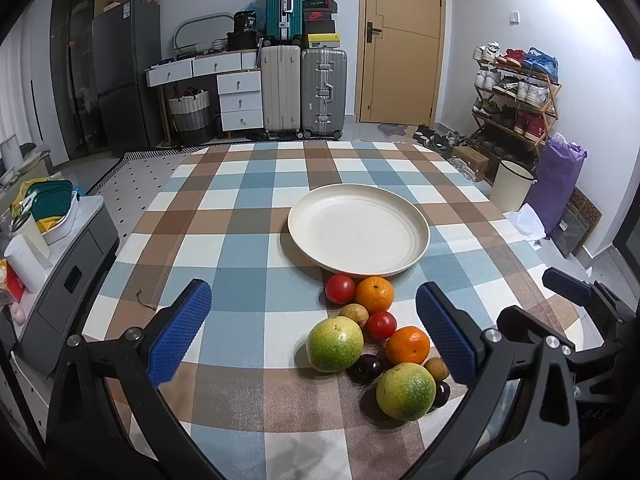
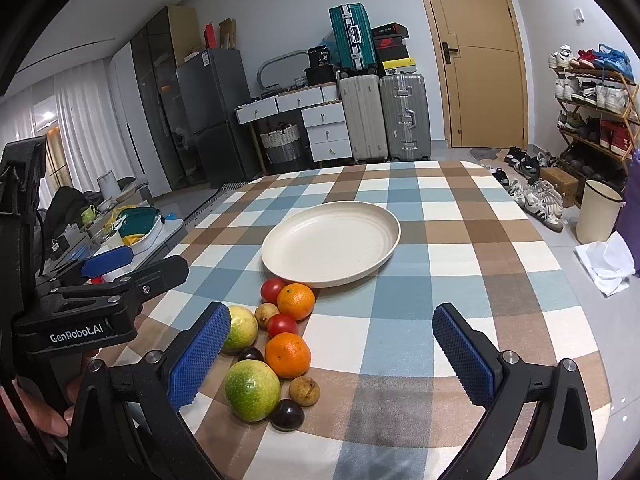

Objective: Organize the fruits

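A cream plate (image 1: pixel 358 232) (image 2: pixel 331 242) lies bare on the checked tablecloth. In front of it sits a cluster of fruit: two oranges (image 1: pixel 375 293) (image 2: pixel 295 301), two red tomatoes (image 1: pixel 340 288) (image 2: pixel 272 289), two green-yellow round fruits (image 1: pixel 334 344) (image 2: pixel 252 390), two small brown fruits (image 1: pixel 354 314) (image 2: pixel 304 391) and dark plums (image 1: pixel 364 367) (image 2: pixel 287 414). My left gripper (image 1: pixel 312 332) is open above the near fruit, holding nothing. My right gripper (image 2: pixel 332 354) is open just right of the cluster, also holding nothing. Each gripper shows at the edge of the other's view.
The checked table (image 1: pixel 256 208) ends in a rounded edge on the right. A grey side cabinet (image 1: pixel 68 280) with containers stands at the left. Suitcases (image 1: pixel 304 88), drawers, a door and a shoe rack (image 1: pixel 516 96) are behind. A cream bin (image 2: pixel 598 212) is on the floor.
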`<state>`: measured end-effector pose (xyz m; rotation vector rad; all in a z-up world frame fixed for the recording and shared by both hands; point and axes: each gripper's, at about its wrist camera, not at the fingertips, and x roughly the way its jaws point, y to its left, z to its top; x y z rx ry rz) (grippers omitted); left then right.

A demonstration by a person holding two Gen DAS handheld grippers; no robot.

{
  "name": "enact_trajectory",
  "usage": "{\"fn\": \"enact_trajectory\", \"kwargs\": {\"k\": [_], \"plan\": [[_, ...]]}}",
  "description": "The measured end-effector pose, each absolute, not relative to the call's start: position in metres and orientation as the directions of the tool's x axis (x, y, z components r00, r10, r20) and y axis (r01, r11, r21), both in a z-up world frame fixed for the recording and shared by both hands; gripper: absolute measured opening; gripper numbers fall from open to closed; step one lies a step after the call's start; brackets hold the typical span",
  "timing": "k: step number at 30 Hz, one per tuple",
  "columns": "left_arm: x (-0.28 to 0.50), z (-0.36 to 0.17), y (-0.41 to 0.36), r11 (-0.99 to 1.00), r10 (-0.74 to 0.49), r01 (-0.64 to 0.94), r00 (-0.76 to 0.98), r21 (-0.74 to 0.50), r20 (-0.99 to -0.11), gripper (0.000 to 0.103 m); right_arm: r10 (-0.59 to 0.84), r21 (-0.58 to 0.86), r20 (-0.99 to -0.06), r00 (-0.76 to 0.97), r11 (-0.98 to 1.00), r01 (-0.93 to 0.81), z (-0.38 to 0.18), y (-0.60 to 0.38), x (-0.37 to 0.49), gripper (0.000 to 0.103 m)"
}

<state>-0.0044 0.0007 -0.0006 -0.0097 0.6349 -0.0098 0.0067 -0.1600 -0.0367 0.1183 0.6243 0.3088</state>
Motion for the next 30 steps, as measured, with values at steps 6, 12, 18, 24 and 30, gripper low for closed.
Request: {"fn": "enact_trajectory", "kwargs": {"k": [6,12,18,24,30], "plan": [[-0.008,-0.001,-0.004,1.000,-0.009,0.006,0.808,-0.007,-0.589,0.102,0.319,0.201,-0.556,0.767,0.947,-0.249,-0.036,-0.160,0.007,0.103],[-0.005,-0.002,0.000,1.000,-0.015,0.011,0.804,-0.010,-0.594,0.102,0.319,0.201,-0.558,0.766,0.947,-0.249,-0.037,-0.160,0.005,0.103],[-0.007,-0.004,-0.004,1.000,-0.005,0.008,0.796,0.003,-0.605,0.102,0.320,0.200,-0.560,0.764,0.947,-0.250,-0.037,-0.160,0.006,0.103],[0.001,-0.010,-0.007,1.000,-0.016,0.011,0.790,-0.011,-0.613,0.102,0.327,0.208,-0.559,0.762,0.945,-0.253,-0.038,-0.160,0.004,0.103],[0.003,-0.012,-0.004,0.999,-0.032,0.018,0.784,-0.028,-0.621,0.102,0.330,0.209,-0.560,0.760,0.944,-0.256,-0.038,-0.160,0.004,0.103]]}}
